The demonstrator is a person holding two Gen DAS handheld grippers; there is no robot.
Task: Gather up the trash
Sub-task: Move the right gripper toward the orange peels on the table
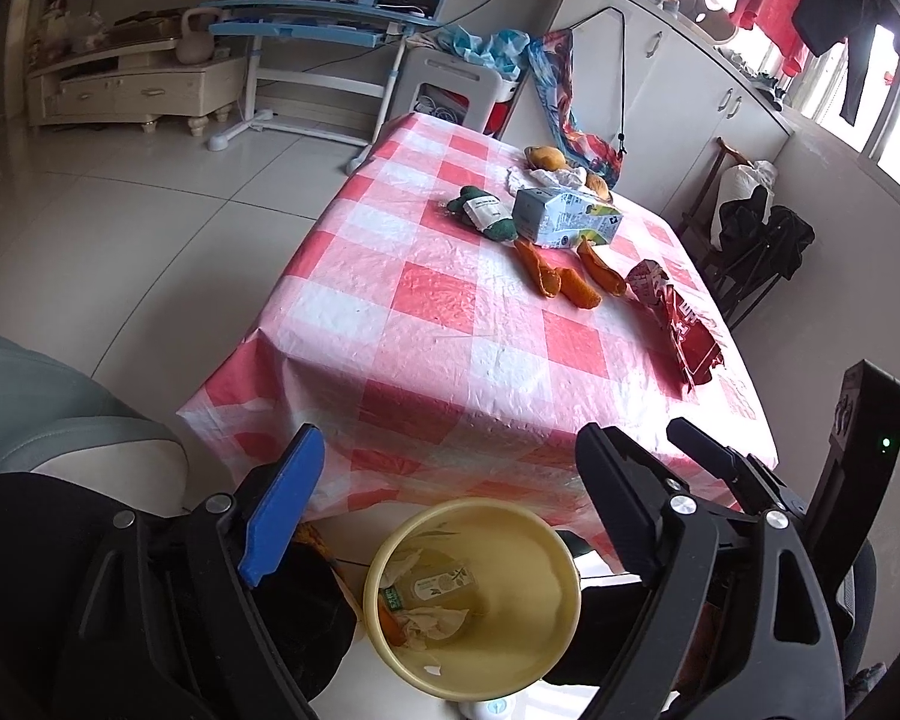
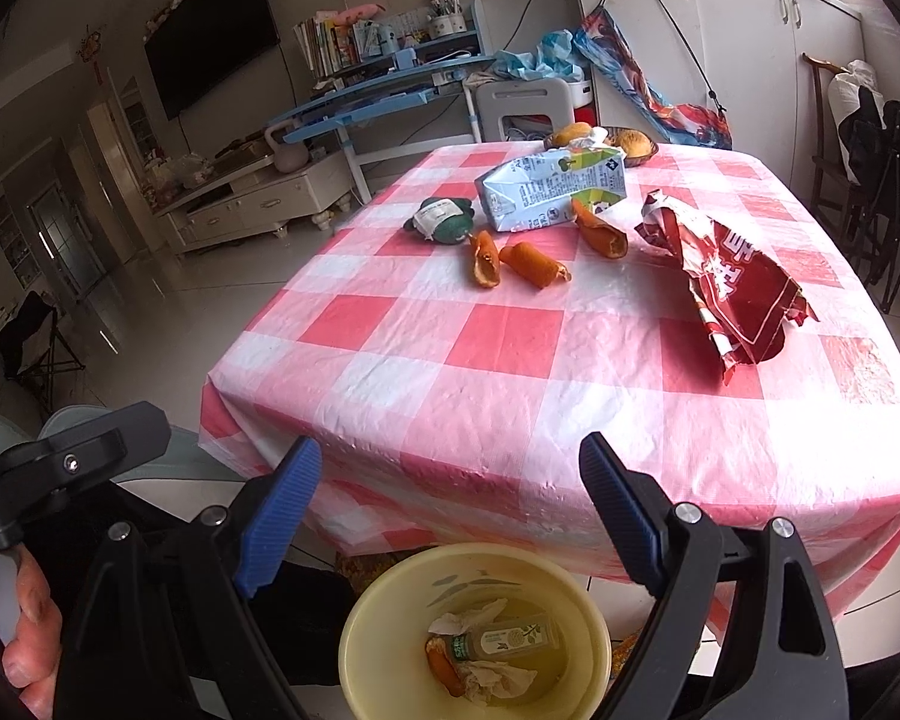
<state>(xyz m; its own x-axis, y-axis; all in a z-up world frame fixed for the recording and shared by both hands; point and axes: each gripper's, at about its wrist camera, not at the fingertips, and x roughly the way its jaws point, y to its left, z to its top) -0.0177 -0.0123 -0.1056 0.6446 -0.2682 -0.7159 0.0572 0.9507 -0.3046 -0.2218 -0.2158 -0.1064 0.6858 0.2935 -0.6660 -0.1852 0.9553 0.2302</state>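
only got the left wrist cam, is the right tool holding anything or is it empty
Observer: Empty. The right tool has its jaws wide apart with nothing between them, and the pale yellow plastic bin shows below it.
Operator: ok and that red wrapper, i only see it edge on, flat or bunched
Observer: Bunched. The crumpled red foil wrapper is creased and rumpled, its far end standing up off the checked tablecloth, apart from the nearest orange peel.

Daylight from windows, tablecloth glare, fisheye-warped edges
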